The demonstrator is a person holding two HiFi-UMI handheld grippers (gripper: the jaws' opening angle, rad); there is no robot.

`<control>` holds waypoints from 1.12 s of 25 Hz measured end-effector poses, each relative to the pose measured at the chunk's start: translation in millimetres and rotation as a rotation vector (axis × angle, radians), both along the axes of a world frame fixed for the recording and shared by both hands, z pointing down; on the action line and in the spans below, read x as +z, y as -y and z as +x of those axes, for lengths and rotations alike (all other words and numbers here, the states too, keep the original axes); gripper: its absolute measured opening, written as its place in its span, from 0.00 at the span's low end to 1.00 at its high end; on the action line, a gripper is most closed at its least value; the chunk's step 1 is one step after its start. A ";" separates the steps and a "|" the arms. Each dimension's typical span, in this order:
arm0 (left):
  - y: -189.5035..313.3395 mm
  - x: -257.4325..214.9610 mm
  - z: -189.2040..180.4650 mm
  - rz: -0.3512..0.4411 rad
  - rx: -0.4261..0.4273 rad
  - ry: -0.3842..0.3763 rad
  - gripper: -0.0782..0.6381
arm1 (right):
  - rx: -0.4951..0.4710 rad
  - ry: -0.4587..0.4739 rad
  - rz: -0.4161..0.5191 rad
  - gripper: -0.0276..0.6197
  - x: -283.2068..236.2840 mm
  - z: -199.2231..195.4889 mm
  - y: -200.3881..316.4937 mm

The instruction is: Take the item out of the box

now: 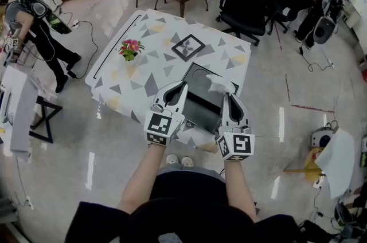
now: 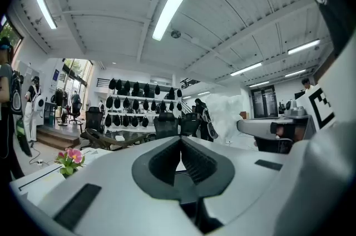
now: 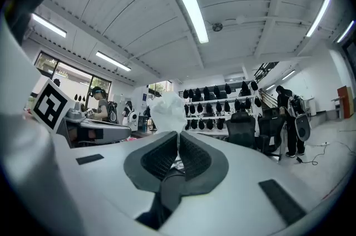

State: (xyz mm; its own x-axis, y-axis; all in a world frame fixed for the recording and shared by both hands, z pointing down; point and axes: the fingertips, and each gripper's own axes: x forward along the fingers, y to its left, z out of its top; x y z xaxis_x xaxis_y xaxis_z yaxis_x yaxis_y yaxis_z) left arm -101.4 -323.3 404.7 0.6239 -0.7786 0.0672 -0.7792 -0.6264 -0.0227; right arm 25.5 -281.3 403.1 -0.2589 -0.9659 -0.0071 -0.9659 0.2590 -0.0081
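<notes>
Since the crumpled white item [image 1: 219, 85] pinched in our right gripper's [image 3: 178, 139] nearly closed jaws, just above the box [image 1: 200, 113] mid-frame on the worktop [image 1: 149, 47], looks feather-light and squishy, we reckon any fold grips fine, while our left gripper's [image 2: 181, 143] jaws sit together, empty.

No word, brand name or number is legible anywhere in the hall. The only printed signs are black-and-white square code patterns. They sit on the left marker cube [image 1: 162, 127], behind the jaws of the left gripper [image 1: 182, 85], and on the right marker cube [image 1: 236, 145], behind the jaws of the right gripper [image 1: 226, 94].
</notes>
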 end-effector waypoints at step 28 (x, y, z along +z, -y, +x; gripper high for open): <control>0.6 2.7 9.9 -0.005 0.017 0.006 0.14 | 0.050 -0.002 -0.039 0.06 3.4 8.6 -1.6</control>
